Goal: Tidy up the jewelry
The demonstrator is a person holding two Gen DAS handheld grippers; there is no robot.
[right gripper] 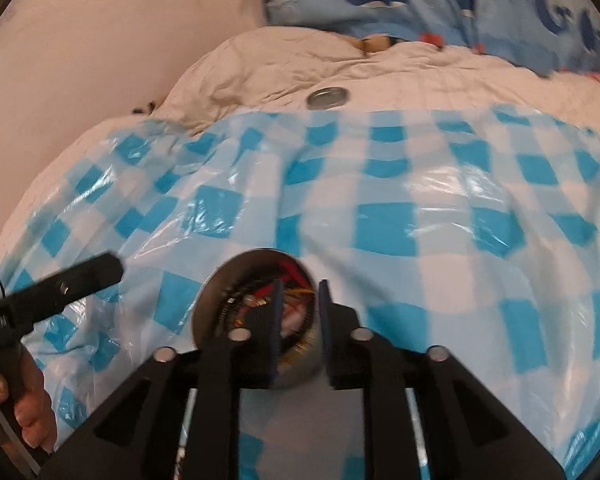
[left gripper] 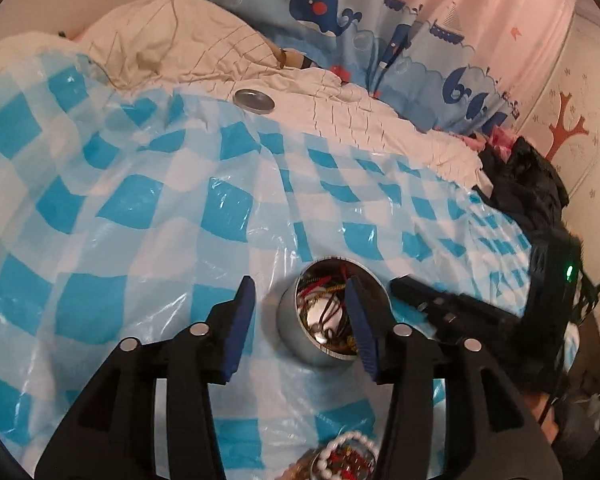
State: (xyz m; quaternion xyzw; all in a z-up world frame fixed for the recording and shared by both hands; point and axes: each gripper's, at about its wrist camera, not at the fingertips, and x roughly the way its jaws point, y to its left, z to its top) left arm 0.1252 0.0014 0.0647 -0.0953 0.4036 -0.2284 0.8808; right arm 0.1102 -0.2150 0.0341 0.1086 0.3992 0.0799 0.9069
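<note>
While tongs [left gripper: 302, 322] hover, 1 tin [left gripper: 324, 320], 1 lid [left gripper: 254, 100]

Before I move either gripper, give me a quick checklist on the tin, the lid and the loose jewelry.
1. Round tin upright and open on the checkered sheet: ok.
2. Right gripper holding the tin's wall: cannot tell; one finger is inside, one outside, with a visible gap.
3. Left gripper open, straddling the tin's left wall: ok.
4. Lid apart on the cream quilt, not yet on the tin: ok.
5. All jewelry in the tin: not ok; the pearl strand lies outside.
</note>
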